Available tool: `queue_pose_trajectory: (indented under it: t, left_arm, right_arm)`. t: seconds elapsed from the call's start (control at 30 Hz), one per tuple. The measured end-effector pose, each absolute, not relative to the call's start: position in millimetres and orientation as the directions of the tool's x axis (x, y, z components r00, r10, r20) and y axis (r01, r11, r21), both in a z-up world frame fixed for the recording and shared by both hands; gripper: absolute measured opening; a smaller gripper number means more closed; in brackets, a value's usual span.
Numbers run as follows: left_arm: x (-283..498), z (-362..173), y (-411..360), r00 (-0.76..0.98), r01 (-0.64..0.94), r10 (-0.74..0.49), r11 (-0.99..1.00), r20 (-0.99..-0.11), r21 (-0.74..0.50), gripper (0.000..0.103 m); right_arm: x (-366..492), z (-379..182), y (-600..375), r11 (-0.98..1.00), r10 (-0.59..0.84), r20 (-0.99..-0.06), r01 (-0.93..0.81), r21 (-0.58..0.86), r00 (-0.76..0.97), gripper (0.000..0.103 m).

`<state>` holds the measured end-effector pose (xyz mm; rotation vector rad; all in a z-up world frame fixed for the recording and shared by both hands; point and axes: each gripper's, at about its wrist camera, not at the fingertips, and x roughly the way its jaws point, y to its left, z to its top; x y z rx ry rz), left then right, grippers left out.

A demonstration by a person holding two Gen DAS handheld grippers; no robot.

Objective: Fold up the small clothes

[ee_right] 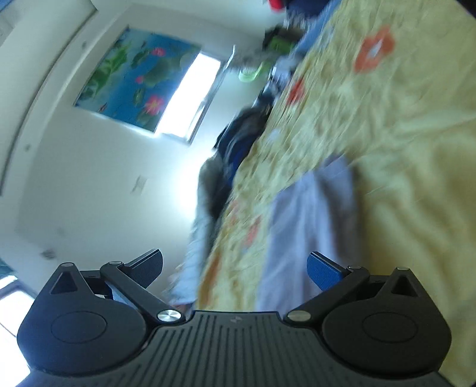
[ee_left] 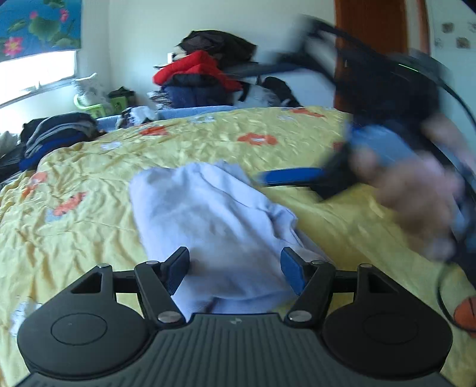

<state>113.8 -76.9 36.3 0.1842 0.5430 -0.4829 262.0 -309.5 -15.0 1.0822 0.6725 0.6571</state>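
Note:
A small pale lilac garment (ee_left: pixel 214 220) lies crumpled on the yellow flowered bedspread (ee_left: pixel 89 232). My left gripper (ee_left: pixel 235 265) is open, its fingers spread on either side of the garment's near end, holding nothing. My right gripper (ee_left: pixel 285 175) shows blurred at the right of the left wrist view, held in a hand above the bed. In the right wrist view my right gripper (ee_right: pixel 235 268) is open and empty, tilted sideways, with the garment (ee_right: pixel 306 226) ahead of it on the bedspread (ee_right: pixel 401 166).
Piles of dark and red clothes (ee_left: pixel 202 77) sit beyond the bed's far edge, and more dark clothes (ee_left: pixel 56 134) at its left. A green basket (ee_left: pixel 95 104) stands under the window. A brown door (ee_left: pixel 372 26) is at the back right.

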Motion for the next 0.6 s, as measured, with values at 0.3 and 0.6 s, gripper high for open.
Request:
queue_pose_trajectory:
  t: [0.3, 0.6]
  left_arm:
    - [115.5, 10.4, -78.2, 0.736, 0.523, -0.433, 0.852, -0.521, 0.03, 0.077]
    - [90.3, 28.8, -56.3, 0.759, 0.542, -0.466, 0.84, -0.455, 0.044, 0.078]
  right_arm:
    - [322.6, -49.0, -288.4, 0.46, 0.765, -0.41, 0.024, 0.887, 0.497, 0.066]
    - [245.6, -28.5, -324.9, 0.399, 0.781, -0.343, 0.006, 0.917, 0.521, 0.079]
